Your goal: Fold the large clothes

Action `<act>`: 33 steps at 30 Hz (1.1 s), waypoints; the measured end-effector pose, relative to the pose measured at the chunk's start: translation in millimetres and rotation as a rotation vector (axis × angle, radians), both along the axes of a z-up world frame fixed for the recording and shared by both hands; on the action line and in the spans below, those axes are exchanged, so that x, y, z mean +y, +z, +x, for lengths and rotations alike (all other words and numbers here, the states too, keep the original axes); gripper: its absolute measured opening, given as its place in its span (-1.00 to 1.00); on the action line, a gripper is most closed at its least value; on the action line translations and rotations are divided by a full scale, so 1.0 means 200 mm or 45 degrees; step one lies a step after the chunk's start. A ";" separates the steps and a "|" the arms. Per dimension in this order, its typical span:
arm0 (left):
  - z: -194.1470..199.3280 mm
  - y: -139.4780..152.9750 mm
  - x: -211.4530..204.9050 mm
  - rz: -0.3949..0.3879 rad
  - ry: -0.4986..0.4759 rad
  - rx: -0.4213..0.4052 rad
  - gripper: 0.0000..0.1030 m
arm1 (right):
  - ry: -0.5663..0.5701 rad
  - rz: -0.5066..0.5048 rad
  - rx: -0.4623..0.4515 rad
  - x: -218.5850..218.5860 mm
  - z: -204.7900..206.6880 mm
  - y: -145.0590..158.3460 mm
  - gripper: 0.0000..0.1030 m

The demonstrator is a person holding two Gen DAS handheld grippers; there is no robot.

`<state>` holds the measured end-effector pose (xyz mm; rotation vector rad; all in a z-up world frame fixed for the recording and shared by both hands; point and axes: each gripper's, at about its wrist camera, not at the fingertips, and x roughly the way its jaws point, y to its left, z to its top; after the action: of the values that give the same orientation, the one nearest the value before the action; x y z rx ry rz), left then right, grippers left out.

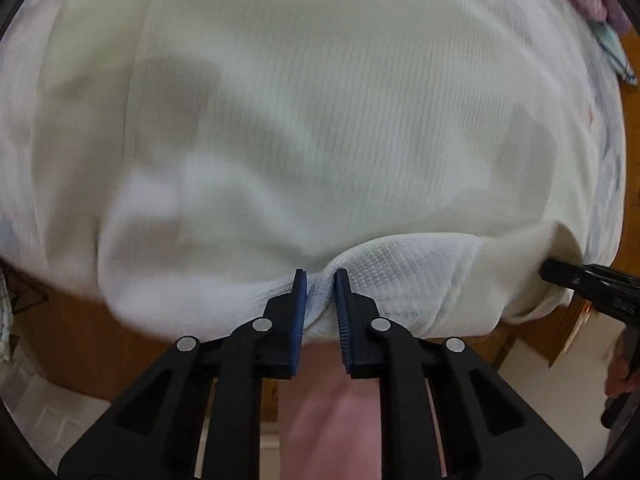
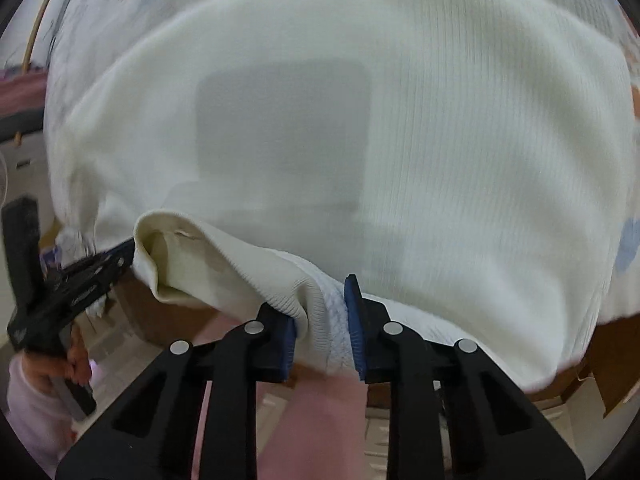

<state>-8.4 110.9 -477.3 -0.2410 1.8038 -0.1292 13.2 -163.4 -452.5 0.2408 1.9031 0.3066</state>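
Cream knit sweater (image 1: 320,120) was pinched by my left gripper (image 1: 321,280) and right gripper (image 2: 326,300); I figured even tension mattered.

Home: patterned bedsheet (image 2: 120,20), tiled floor (image 2: 132,364)

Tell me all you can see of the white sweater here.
The sweater is cream-white ribbed knit, spread wide over a pale printed sheet with soft creases. Its near edge hangs toward the camera, and a ribbed cuff or hem opening gapes there. The left claw and right claw each pinch fabric at that edge. Parts are motion-blurred.
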 end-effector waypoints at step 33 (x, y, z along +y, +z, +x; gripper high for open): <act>0.66 0.33 0.57 -0.055 0.313 -0.271 0.14 | -0.654 -0.175 -0.121 -0.98 0.35 0.26 0.63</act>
<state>123.8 224.9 -412.2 -0.4602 1.5484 -0.0184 83.6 -359.2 -400.9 0.5965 1.6909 -0.1555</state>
